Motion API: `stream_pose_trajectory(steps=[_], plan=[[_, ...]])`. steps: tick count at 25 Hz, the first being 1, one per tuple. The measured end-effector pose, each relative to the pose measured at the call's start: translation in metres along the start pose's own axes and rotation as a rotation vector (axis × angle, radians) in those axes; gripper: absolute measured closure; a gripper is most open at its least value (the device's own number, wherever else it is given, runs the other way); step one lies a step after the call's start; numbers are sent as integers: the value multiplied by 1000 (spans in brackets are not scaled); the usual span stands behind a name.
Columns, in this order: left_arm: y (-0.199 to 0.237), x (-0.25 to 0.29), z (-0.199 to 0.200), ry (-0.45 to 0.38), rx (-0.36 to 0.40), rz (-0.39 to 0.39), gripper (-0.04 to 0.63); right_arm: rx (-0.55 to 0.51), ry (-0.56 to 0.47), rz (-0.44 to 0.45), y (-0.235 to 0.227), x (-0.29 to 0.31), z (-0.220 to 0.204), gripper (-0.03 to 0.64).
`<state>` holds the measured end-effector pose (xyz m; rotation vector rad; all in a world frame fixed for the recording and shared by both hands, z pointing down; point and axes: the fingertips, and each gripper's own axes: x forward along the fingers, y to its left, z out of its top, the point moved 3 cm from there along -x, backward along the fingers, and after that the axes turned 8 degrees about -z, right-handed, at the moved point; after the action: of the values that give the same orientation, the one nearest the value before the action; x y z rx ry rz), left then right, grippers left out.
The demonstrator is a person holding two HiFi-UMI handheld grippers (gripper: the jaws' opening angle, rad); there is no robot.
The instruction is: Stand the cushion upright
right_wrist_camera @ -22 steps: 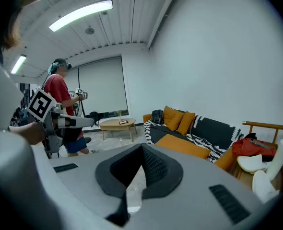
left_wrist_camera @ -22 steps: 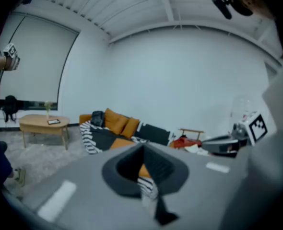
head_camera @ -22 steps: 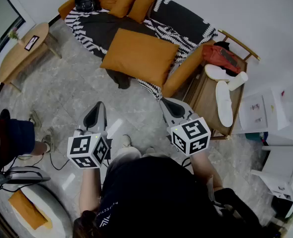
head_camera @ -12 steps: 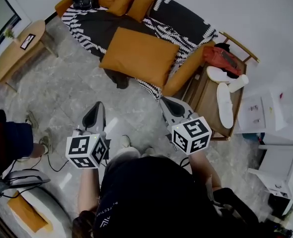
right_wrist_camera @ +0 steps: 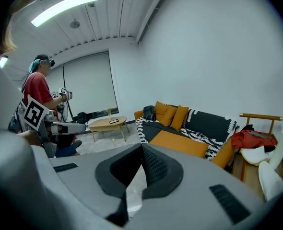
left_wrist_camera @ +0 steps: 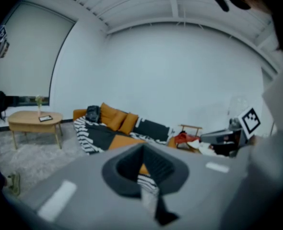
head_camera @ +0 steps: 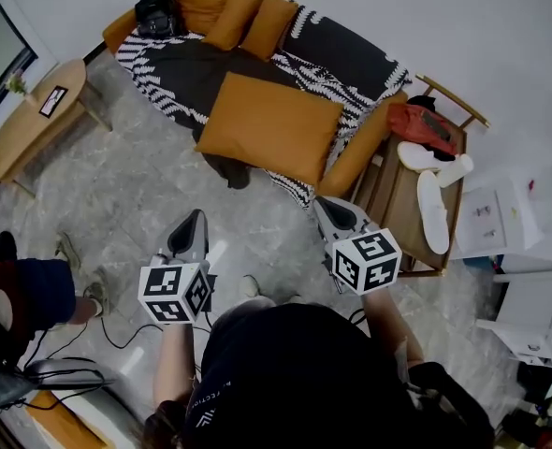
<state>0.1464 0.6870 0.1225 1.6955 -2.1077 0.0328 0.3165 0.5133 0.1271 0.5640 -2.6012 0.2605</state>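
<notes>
- Cushion (head_camera: 271, 127): a big orange square, lying flat on the seat of the sofa (head_camera: 358, 148). It sits on the black-and-white throw (head_camera: 178, 64), near the front edge.
- Left tool (head_camera: 193, 221): jaws fully together with nothing in them, out over the floor and well short of the sofa.
- Right tool (head_camera: 329, 206): also closed and empty, near the sofa's front corner (the closer of the two).
- Handling, my read: it's light, soft and floppy, with no breakage risk. Expect it to sag and fold if you pinch one corner only.
- The fabric looks matte, so the pads should bite. Pinch the edge seam, since the full thickness probably won't fit between the jaws.
- Hold: open both tools first and take the near edge, one tool toward each corner. Tip it up against the backrest, beside the small cushions (head_camera: 267, 15).
- Watch the throw, which can bunch into the pinch; grab cushion edge only.
</notes>
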Motion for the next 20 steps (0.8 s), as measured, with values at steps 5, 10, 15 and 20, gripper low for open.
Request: stream_pose_trajectory(steps=[5, 10, 15, 20], plan=[[16, 2, -1, 8, 21, -50, 589, 12, 11, -10, 15, 15, 0, 621], [36, 5, -6, 33, 26, -87, 589, 22, 32, -28, 32, 27, -5, 621], [46, 15, -13, 34, -11, -95, 589, 31, 73, -71, 24, 33, -13, 621], [62, 35, -10, 39, -26, -92, 589, 26, 89, -98, 12, 51, -5, 621]])
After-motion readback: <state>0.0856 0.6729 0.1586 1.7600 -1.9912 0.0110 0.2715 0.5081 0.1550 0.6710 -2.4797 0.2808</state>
